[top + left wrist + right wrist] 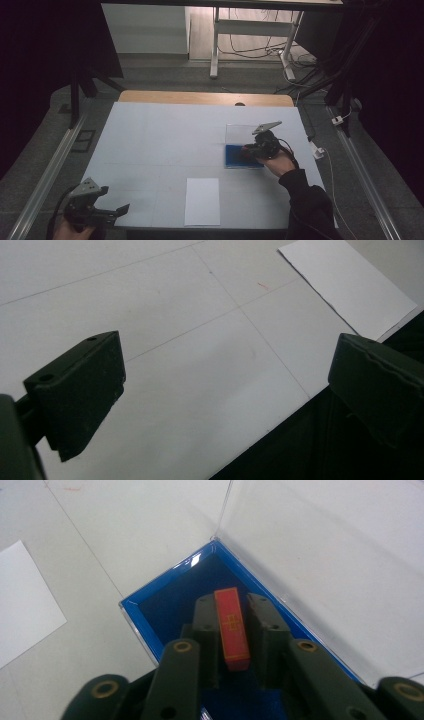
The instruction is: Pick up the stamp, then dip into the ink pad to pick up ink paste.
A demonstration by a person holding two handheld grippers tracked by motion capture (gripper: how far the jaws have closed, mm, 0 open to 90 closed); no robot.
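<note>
A small red block (pixel 231 627) with a gold pattern sits between the jaws of my right gripper (pixel 232 602), which is shut on it. The block hangs over the dark blue lining of an open blue box (pixel 150 610) whose clear lid (pixel 325 555) stands up behind it. In the high view the blue box (pixel 233 159) lies at the table's right, with my right gripper (pixel 248 150) reaching into it. My left gripper (pixel 117 210) is at the front left corner, open, with nothing between its jaws. The left gripper (pixel 230 365) hovers over the table's front edge.
A white sheet of paper (pixel 202 201) lies at the front middle of the light table (pixel 160 135); the same paper (pixel 350 285) appears beyond the left jaws. A wooden strip (pixel 205 97) borders the far edge. Dark frames and cables flank the table.
</note>
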